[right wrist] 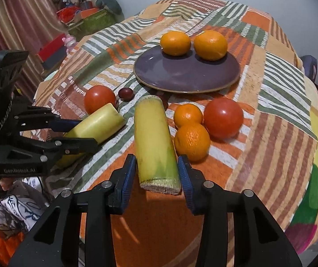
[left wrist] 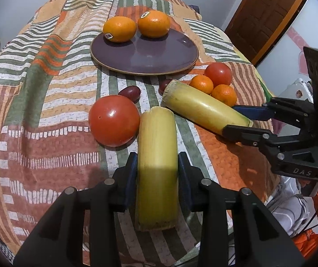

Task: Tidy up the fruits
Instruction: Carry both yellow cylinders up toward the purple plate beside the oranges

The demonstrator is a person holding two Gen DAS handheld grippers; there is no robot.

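Left gripper (left wrist: 156, 166) clamped on a yellow-green cane piece (left wrist: 156, 166), pads pressed to both its sides, near the front edge of the table beside a large tomato (left wrist: 114, 120). Right gripper (right wrist: 156, 169) closed on a second cane piece (right wrist: 154, 138), lying just beside two mandarins (right wrist: 192, 141) and another tomato (right wrist: 223, 117). Further back, toward the table's far edge, a purple plate (left wrist: 150, 60) carrying two oranges (left wrist: 119, 29) on its rear rim; between plate and cane pieces, a dark red grape (left wrist: 129, 93) on the striped cloth (left wrist: 47, 111).
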